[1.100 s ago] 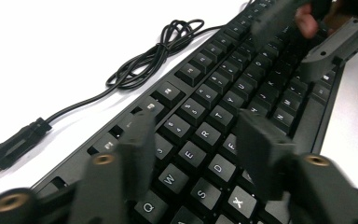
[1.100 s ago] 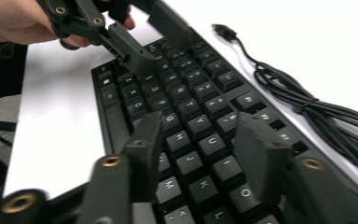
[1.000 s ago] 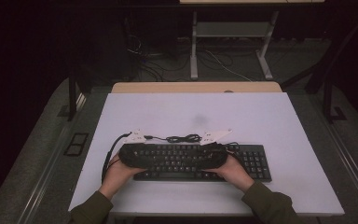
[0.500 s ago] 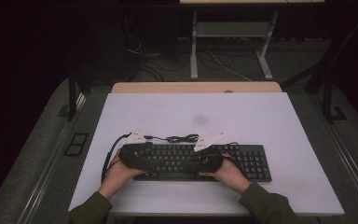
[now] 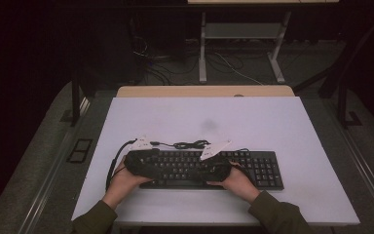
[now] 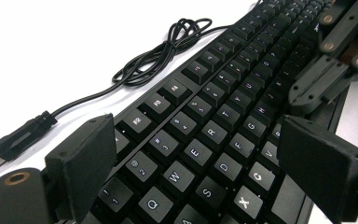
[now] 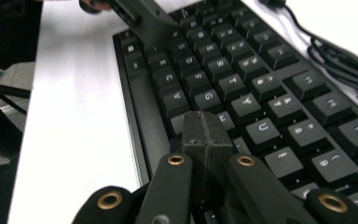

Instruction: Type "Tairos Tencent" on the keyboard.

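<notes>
Keyboard [image 6: 223, 135] ends beyond both claw views' edges; key legends blurred in right gripper view.

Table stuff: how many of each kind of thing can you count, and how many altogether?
Keyboard: 1
Cable: 1
Claw: 2, left claw open, right claw shut
Total: 4
</notes>
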### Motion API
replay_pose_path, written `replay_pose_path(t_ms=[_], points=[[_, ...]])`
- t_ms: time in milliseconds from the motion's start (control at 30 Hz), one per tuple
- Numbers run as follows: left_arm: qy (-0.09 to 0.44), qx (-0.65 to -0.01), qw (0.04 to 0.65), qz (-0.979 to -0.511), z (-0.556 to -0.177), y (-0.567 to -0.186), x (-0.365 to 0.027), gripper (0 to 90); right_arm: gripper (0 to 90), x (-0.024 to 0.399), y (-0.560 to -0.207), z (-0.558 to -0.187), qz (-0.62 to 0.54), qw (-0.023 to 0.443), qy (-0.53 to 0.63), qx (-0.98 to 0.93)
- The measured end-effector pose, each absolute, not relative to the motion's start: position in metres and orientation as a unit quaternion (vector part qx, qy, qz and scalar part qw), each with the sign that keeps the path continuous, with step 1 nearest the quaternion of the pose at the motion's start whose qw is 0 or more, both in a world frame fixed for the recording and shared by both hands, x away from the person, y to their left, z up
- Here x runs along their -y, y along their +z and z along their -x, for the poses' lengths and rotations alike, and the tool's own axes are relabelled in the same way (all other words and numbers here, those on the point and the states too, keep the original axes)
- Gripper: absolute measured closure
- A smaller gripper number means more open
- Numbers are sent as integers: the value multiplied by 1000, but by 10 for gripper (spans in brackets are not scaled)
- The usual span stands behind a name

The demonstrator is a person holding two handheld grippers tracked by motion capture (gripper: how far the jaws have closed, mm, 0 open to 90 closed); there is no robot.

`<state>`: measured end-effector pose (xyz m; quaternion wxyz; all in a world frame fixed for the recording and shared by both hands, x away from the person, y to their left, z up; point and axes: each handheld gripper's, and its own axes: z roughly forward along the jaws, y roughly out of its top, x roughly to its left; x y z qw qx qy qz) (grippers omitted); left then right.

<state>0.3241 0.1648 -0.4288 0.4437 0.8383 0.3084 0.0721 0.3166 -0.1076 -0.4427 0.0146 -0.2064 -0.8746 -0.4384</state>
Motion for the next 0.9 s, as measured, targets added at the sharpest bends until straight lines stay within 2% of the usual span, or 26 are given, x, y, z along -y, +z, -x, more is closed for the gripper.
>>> replay_pose_path(t_ms=[533,700,900], points=[[73,-311,446,-836,-324,-428,-166,136,889,111,-435,-318,211,9,-452,867],[74,-309,447,-836,-324,-428,-166,147,798,115,-433,-319,216,11,-461,861],[74,-308,448,-836,-324,-427,-165,171,609,120,-432,-322,225,14,-469,854]])
